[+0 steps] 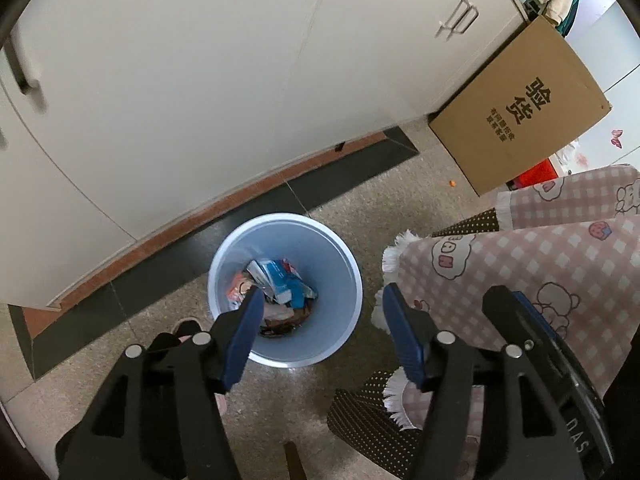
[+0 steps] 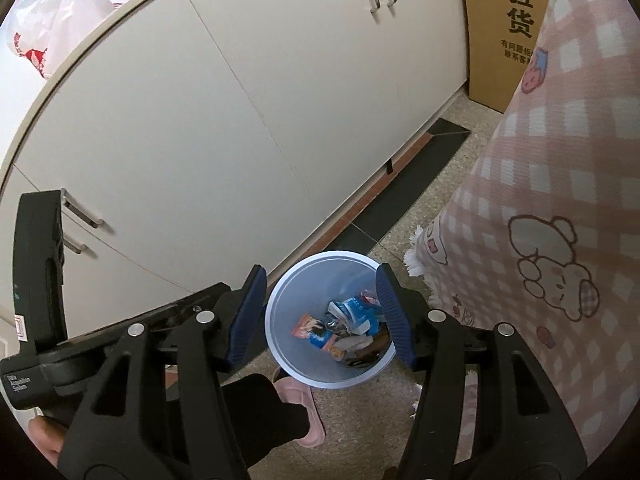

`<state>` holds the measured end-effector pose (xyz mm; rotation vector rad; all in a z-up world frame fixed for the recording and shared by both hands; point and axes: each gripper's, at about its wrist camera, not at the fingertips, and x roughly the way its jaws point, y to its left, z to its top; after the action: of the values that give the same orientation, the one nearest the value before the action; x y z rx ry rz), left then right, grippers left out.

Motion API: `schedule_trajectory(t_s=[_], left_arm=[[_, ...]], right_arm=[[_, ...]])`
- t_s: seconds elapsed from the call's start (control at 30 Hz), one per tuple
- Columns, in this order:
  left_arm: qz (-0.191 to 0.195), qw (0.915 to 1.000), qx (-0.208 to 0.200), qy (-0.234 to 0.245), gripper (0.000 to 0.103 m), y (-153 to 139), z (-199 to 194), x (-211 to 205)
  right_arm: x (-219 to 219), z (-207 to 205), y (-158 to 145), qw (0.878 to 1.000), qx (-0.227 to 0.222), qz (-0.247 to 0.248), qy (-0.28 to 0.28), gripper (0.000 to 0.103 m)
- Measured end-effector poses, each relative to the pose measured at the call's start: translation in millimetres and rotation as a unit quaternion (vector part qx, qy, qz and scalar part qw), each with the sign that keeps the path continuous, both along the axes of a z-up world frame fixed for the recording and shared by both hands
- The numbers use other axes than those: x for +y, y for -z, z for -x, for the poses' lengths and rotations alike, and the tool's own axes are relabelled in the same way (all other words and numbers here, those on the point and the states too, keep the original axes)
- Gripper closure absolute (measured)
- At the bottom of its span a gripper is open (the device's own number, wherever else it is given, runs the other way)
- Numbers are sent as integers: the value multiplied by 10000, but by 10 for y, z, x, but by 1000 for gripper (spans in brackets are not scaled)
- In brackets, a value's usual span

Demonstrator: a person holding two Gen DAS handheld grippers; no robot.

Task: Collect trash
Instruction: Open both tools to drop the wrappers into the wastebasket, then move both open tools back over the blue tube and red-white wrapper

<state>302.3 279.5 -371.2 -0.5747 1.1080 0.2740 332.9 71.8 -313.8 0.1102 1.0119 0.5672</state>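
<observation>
Both tools hang directly above the bin, so anything released falls inside. The left hand-held gripper point(image 1: 318, 334) stands parted with nothing between its pads; the right hand-held gripper point(image 2: 320, 312) likewise gapes empty. Below, the pale-blue waste bin point(image 1: 348, 280) holds crumpled wrappers point(image 1: 276, 284), parked by the white cabinet point(image 1: 180, 100).

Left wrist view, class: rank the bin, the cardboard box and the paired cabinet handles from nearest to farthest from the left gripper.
Measured from the left gripper:
1. Bin, directly below and ahead on the floor, trash inside.
2. Cardboard box, farther off to the upper right, against the cabinet.
3. Cabinet handles, farthest, high on the doors above the box.
</observation>
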Motion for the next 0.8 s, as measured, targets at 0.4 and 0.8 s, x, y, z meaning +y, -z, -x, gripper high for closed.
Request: schedule_trajectory(t_s=[0.4, 0.8], left_arm=[[-642, 9909, -1003, -628, 38, -1104, 568, -67], [-550, 9691, -2406, 49, 33, -2297, 879, -1040]], right_arm=[[-87, 510, -846, 9958, -878, -119, -214, 46], [-1239, 1101, -2113, 9737, -2187, -452, 460, 40]])
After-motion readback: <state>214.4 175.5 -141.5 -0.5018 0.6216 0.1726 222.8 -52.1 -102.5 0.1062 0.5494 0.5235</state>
